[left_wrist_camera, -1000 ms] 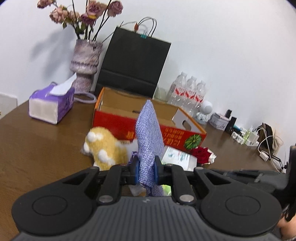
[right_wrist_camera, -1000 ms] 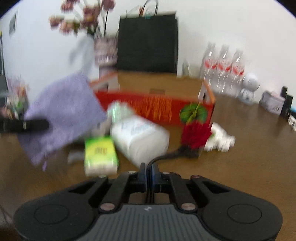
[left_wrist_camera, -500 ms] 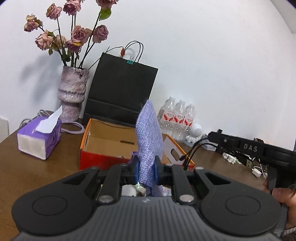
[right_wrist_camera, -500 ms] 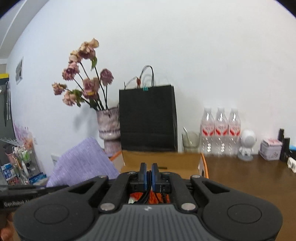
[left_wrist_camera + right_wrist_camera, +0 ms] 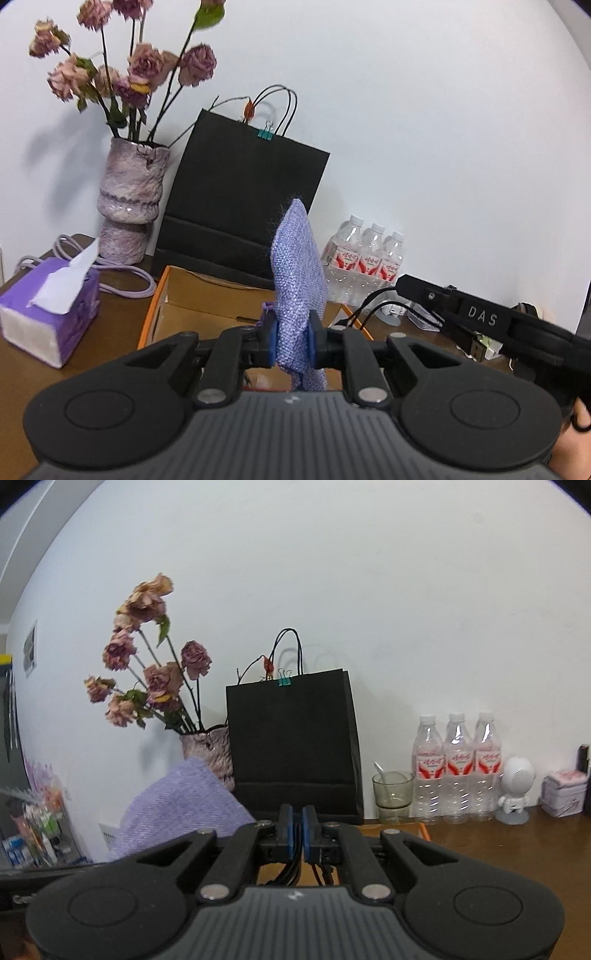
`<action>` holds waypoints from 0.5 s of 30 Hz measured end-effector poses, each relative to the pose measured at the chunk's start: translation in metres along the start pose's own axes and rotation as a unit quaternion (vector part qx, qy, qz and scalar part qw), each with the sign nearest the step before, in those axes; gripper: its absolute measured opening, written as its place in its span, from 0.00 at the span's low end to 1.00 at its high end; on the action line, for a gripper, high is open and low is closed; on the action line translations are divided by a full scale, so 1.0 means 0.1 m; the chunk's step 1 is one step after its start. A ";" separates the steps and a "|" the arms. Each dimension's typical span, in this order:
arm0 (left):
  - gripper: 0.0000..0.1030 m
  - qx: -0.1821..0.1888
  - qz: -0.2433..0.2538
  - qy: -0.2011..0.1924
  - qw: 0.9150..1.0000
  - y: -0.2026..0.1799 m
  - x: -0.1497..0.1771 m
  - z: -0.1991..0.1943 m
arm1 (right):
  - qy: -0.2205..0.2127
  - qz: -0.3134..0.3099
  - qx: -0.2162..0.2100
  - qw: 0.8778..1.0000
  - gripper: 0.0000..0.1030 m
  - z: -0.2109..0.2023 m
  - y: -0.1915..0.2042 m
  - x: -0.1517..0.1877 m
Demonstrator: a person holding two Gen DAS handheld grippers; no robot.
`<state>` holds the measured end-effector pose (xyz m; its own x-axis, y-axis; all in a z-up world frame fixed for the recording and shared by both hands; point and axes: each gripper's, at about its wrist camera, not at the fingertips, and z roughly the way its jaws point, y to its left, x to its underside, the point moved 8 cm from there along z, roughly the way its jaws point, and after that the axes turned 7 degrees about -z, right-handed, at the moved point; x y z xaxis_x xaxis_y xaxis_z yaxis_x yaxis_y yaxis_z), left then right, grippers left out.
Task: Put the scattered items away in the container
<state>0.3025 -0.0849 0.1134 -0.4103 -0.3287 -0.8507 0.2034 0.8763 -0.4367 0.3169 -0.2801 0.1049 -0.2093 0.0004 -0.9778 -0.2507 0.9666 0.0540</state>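
Observation:
My left gripper (image 5: 291,338) is shut on a purple woven cloth pouch (image 5: 297,280) that stands up between the fingers, held above the near side of the open orange cardboard box (image 5: 162,295). The pouch also shows in the right wrist view (image 5: 181,812) at the left. My right gripper (image 5: 298,829) is shut on a black cable (image 5: 291,867) that hangs below the pads; in the left wrist view the cable (image 5: 373,304) loops from the right gripper's tip (image 5: 406,284) over the box's right side. The box's orange rim (image 5: 424,830) shows under the right gripper.
A black paper bag (image 5: 240,199) and a vase of dried roses (image 5: 129,206) stand behind the box. A purple tissue box (image 5: 48,306) is on the brown table at the left. Three water bottles (image 5: 456,768), a glass (image 5: 391,794) and a white figurine (image 5: 517,790) line the wall.
Both grippers have risen from the table and moved toward the box, carrying the pouch and the cable. The plush toy, rose and packets on the table have dropped out of view.

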 end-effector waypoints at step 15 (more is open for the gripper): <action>0.15 -0.039 -0.042 0.097 0.994 0.36 0.27 1.12 | 0.075 0.034 -0.005 0.997 0.04 1.08 -0.31 0.46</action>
<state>0.3986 -0.1012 0.0419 -0.5880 -0.3338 -0.7368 0.0945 0.8763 -0.4724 0.4169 -0.2825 0.0366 -0.3647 0.0258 -0.9308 -0.2412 0.9629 0.1212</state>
